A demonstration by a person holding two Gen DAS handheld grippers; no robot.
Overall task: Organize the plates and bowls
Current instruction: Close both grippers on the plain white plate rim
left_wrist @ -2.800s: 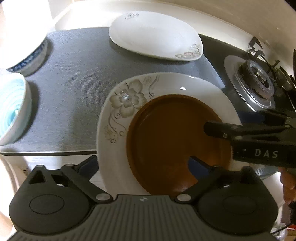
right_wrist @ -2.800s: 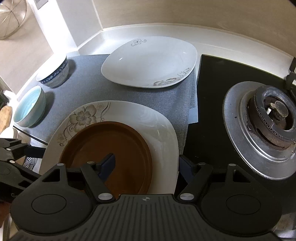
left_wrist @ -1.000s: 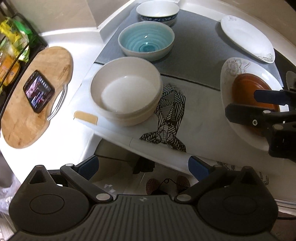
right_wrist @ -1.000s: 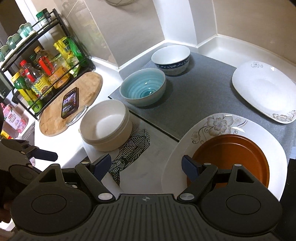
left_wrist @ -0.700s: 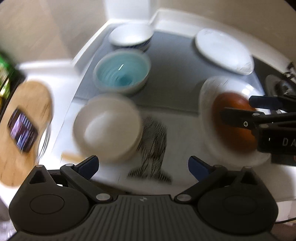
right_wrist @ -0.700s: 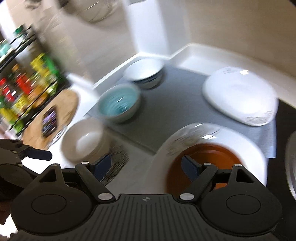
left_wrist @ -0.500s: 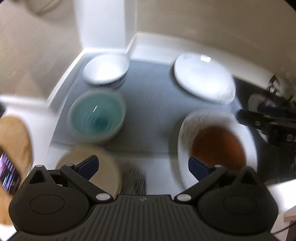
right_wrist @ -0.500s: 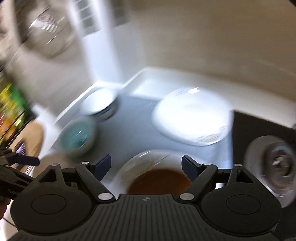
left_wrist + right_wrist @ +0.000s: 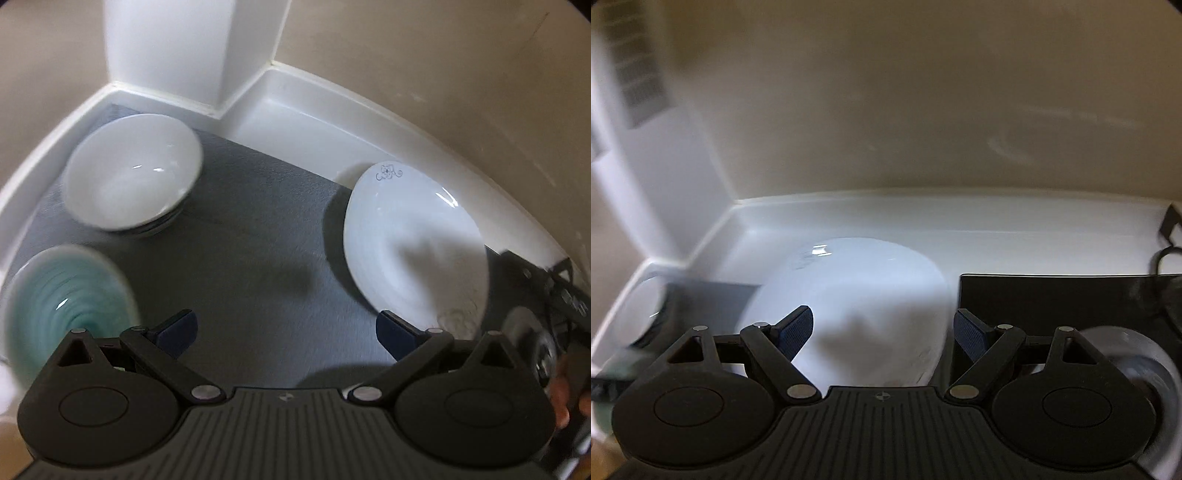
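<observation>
In the left wrist view a white squarish plate with small floral marks lies on the grey mat at the right. A white bowl stands at the back left and a teal ribbed bowl at the near left. My left gripper is open and empty above the mat. In the right wrist view my right gripper is open and empty, hovering over the same white plate. The right gripper's body shows at the right edge of the left wrist view. The brown plate is out of view.
A black hob with a silver burner ring lies right of the plate. The white counter upstand and beige wall close the back. A white column stands in the corner behind the white bowl.
Both grippers have swung up and toward the back of the counter. The flowered plate with the brown plate and the cream bowl have dropped out of view. Both stay open and empty.
</observation>
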